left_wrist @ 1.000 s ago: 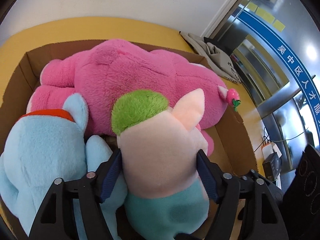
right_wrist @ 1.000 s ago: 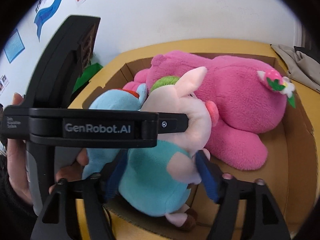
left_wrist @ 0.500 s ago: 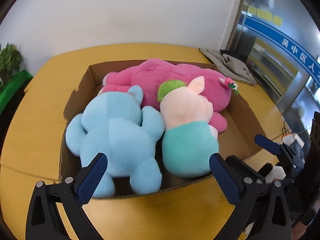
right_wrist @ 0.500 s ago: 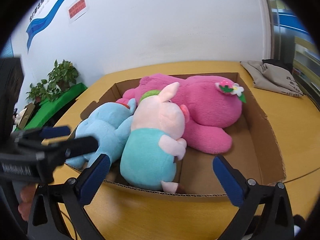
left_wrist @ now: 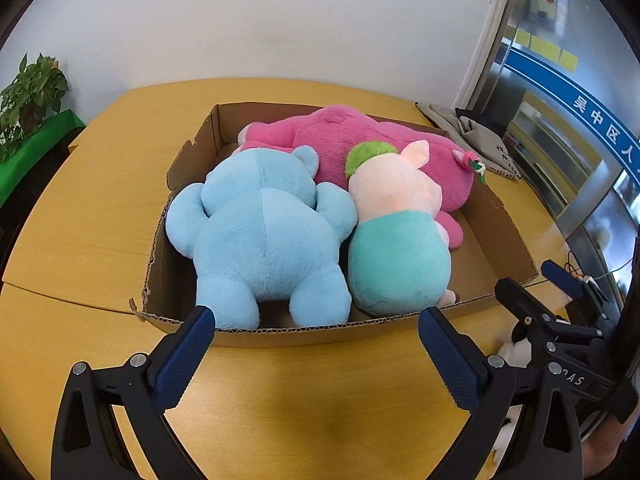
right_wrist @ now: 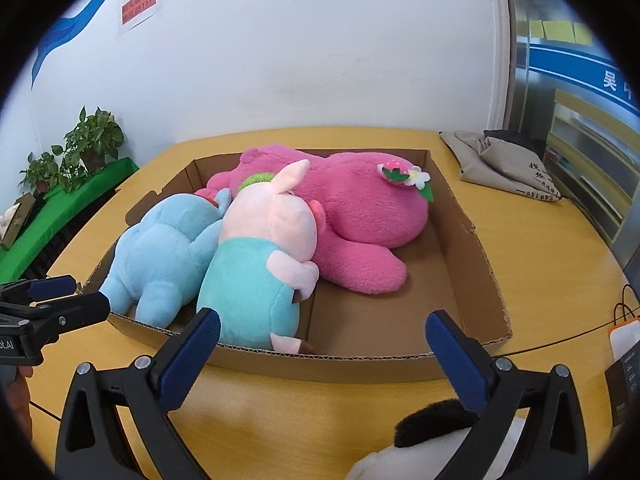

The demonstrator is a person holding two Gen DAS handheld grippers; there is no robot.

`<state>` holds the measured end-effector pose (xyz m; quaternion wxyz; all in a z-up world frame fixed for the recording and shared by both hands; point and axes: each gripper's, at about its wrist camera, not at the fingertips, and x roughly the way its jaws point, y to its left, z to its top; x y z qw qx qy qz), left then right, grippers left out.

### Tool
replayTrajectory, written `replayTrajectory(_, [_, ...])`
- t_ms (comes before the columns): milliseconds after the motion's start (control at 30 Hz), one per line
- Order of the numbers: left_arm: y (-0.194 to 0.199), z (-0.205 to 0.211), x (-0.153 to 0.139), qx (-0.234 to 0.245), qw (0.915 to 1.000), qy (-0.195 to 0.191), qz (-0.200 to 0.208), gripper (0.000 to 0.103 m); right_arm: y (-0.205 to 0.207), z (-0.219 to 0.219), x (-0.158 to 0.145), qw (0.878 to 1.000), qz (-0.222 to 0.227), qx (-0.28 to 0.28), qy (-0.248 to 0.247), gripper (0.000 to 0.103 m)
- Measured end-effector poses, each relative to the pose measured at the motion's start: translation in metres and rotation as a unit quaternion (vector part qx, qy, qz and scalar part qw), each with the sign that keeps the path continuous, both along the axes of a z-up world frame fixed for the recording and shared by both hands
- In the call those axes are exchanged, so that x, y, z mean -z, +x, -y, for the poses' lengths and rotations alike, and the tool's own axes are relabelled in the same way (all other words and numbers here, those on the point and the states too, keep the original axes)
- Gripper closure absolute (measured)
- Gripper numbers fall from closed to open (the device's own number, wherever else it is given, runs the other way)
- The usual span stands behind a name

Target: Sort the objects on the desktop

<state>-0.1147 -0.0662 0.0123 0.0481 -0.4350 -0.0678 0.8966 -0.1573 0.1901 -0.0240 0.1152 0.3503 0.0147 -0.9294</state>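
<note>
A cardboard box (left_wrist: 320,330) (right_wrist: 476,240) on the yellow table holds three plush toys. A pink bear (left_wrist: 360,140) (right_wrist: 360,208) lies at the back. A light blue bear (left_wrist: 264,236) (right_wrist: 168,248) lies front left. A pig in a teal shirt (left_wrist: 396,248) (right_wrist: 260,268) lies beside it. My left gripper (left_wrist: 316,344) is open and empty in front of the box. My right gripper (right_wrist: 324,344) is open and empty at the box's front edge. A black and white plush (right_wrist: 432,440) lies under the right gripper.
A grey cloth bag (right_wrist: 504,164) (left_wrist: 476,136) lies at the table's far right. Potted plants (right_wrist: 76,152) stand on a green shelf at left. A cable and a small device (right_wrist: 624,336) lie at right. A wall is behind the table.
Both grippers let go of the pig plush, opened wide and pulled back out of the box. The pig now lies in the box beside the blue bear.
</note>
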Motion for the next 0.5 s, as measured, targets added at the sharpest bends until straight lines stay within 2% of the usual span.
replayTrajectory(100, [0.004,-0.002,0.002,0.001,0.9999,-0.013,0.000,0.000,0.003,-0.002,-0.003,1.000,-0.004,0.002,0.006,0.000])
replayTrajectory(500, [0.016,-0.006,0.016,0.004,0.9996,-0.028,0.004,0.000,0.015,-0.006,-0.004,0.999,-0.009,0.011,0.034,0.000])
